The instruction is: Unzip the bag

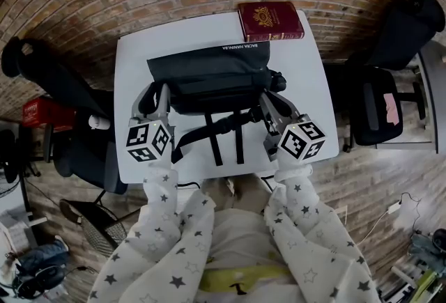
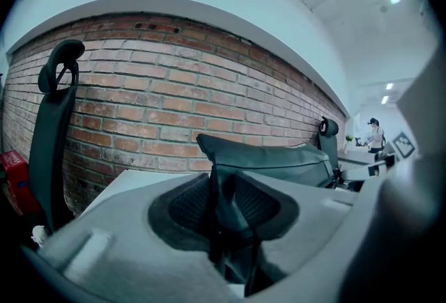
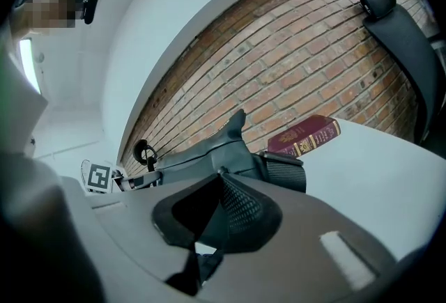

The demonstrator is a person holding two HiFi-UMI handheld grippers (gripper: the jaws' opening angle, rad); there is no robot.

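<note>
Now the left gripper (image 1: 155,96) squeezes the black bag (image 1: 216,75) mid-frame at its left end; the right gripper (image 1: 270,98) pinches its right end.

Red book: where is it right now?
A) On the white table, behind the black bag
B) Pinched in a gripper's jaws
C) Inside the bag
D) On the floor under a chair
A: the red book lies flat at the far edge of the white table, just beyond the black bag, on the side nearest the brick wall.
</note>
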